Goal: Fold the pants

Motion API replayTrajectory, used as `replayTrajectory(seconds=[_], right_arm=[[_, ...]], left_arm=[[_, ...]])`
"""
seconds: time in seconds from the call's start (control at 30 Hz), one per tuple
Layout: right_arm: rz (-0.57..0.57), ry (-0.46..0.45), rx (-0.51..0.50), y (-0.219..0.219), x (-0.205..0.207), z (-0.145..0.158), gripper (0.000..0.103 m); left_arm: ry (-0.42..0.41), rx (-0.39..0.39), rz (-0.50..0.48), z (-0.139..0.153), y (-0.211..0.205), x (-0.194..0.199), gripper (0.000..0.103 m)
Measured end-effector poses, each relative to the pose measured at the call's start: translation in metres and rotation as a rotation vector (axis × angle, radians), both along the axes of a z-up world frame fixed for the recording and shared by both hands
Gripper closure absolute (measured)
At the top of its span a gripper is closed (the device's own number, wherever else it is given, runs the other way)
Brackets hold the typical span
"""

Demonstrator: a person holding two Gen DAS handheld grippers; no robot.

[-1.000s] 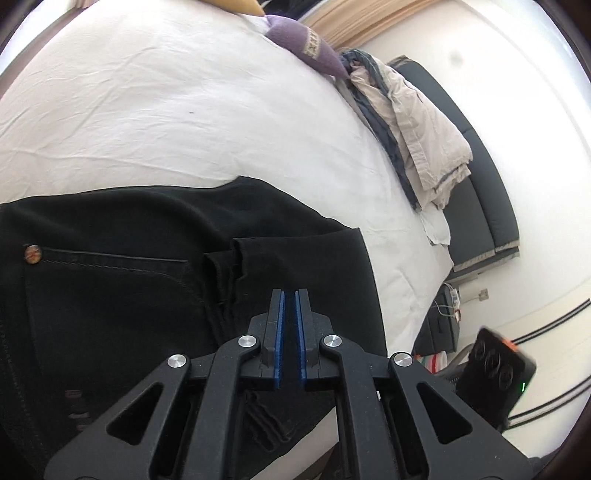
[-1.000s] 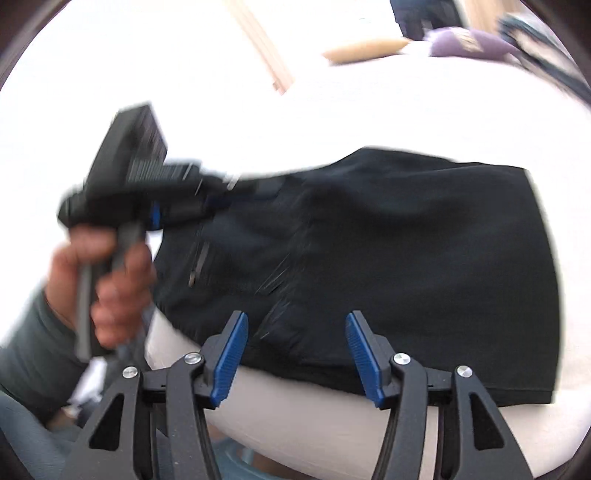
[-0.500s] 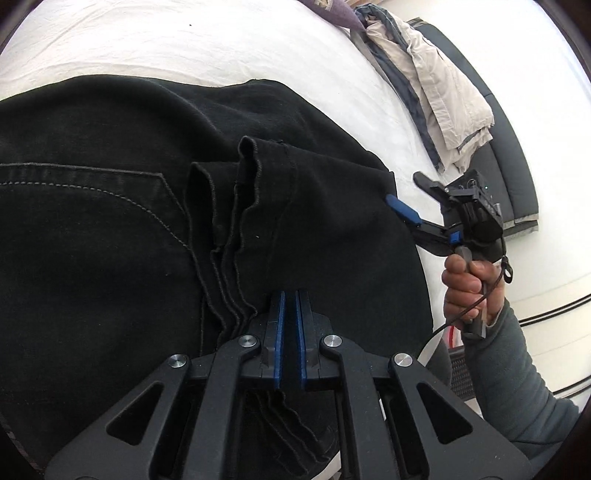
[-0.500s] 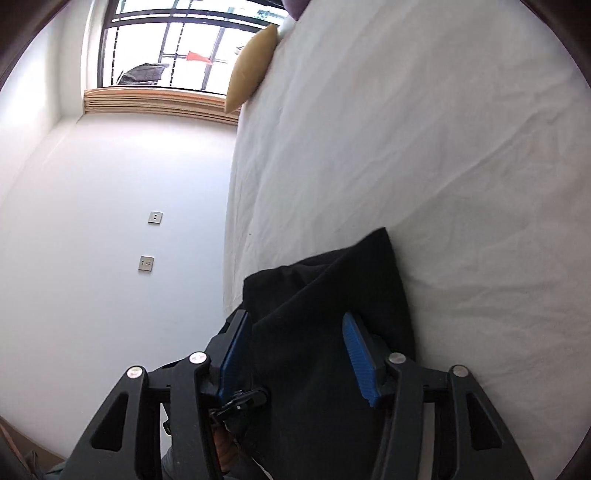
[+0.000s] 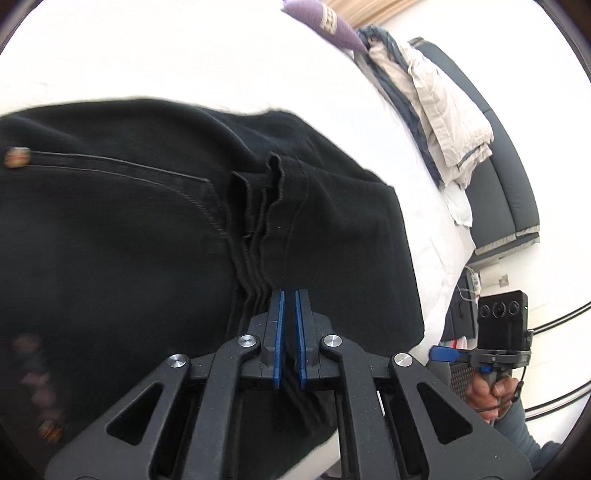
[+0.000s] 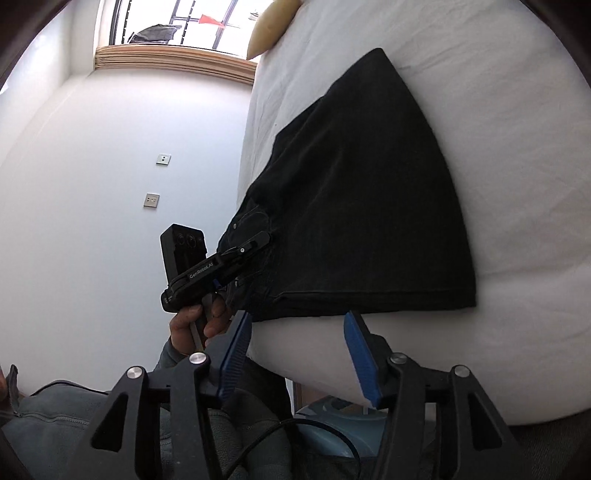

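Note:
Black pants (image 5: 129, 240) lie folded on the white bed (image 5: 184, 55), their stacked hems running toward me. My left gripper (image 5: 289, 293) is shut, its tips resting on those hem folds; whether cloth is pinched I cannot tell. In the right wrist view the pants (image 6: 369, 203) reach the mattress (image 6: 498, 129) edge, and the left gripper (image 6: 258, 240) lies on their left corner. My right gripper (image 6: 297, 315) hovers just short of the near hem, its jaws opening with nothing between them. In the left wrist view it (image 5: 443, 355) sits off the bed's lower right corner.
A pile of beige and blue clothes (image 5: 436, 103) and a purple pillow (image 5: 321, 18) lie at the bed's far side, beside a dark couch (image 5: 506, 177). A yellow pillow (image 6: 269, 26) sits by the window. A person's hand (image 6: 195, 321) holds the left gripper near the wall.
The right gripper has drawn back from the pants' corner to beyond the bed edge and spread slightly wider. The left gripper has backed off a little, still shut on the hem folds.

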State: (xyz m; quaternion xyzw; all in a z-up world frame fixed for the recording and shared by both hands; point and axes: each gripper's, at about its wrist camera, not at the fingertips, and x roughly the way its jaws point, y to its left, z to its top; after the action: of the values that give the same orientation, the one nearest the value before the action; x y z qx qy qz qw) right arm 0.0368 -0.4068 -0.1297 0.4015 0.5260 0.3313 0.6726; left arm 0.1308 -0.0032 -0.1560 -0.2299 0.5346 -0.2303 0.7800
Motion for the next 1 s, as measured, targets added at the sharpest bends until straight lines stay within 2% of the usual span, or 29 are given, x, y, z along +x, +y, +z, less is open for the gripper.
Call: replayTrajectory(seconds=[0.13, 0.17, 0.23, 0.3, 0.33, 0.37, 0.43, 0.57, 0.63, 0.77, 0.87, 0.97, 1.0], right_arm=[[-0.011, -0.085, 0.053, 0.017, 0.005, 0.021, 0.045], [-0.007, -0.092, 0.052, 0.025, 0.013, 0.021, 0.045], [0.001, -0.082, 0.049, 0.039, 0.025, 0.019, 0.044], [0.015, -0.077, 0.056, 0.060, 0.041, 0.016, 0.044], [0.017, -0.073, 0.057, 0.062, 0.041, 0.012, 0.044], [0.019, -0.065, 0.064, 0.063, 0.048, 0.010, 0.044], [0.017, -0.052, 0.081, 0.069, 0.053, 0.005, 0.044], [-0.007, -0.027, 0.119, 0.089, 0.066, -0.003, 0.044], [-0.018, -0.018, 0.137, 0.092, 0.070, -0.006, 0.044], [-0.019, -0.022, 0.150, 0.096, 0.070, -0.005, 0.044], [-0.034, -0.020, 0.168, 0.088, 0.068, -0.006, 0.044], [-0.055, -0.019, 0.196, 0.084, 0.069, -0.008, 0.044], [-0.060, -0.018, 0.201, 0.082, 0.069, -0.009, 0.044]], left_arm=[[-0.063, 0.022, 0.119, 0.031, 0.045, -0.046, 0.097], [-0.081, 0.021, 0.152, 0.037, 0.056, -0.064, 0.094], [-0.105, 0.013, 0.237, 0.044, 0.082, -0.097, 0.075], [-0.127, -0.016, 0.357, 0.049, 0.116, -0.130, 0.010], [-0.148, -0.039, 0.432, 0.052, 0.136, -0.147, 0.004], [-0.168, -0.064, 0.509, 0.055, 0.153, -0.161, 0.004], [-0.154, -0.101, 0.607, 0.053, 0.180, -0.178, 0.004], [-0.094, -0.175, 0.721, 0.035, 0.210, -0.197, 0.004], [-0.066, -0.235, 0.731, 0.023, 0.214, -0.197, 0.004], [-0.028, -0.304, 0.724, 0.001, 0.204, -0.185, 0.004], [0.014, -0.378, 0.755, -0.018, 0.205, -0.176, 0.006], [0.003, -0.430, 0.775, -0.030, 0.207, -0.163, 0.006], [0.010, -0.443, 0.779, -0.033, 0.207, -0.159, 0.009]])
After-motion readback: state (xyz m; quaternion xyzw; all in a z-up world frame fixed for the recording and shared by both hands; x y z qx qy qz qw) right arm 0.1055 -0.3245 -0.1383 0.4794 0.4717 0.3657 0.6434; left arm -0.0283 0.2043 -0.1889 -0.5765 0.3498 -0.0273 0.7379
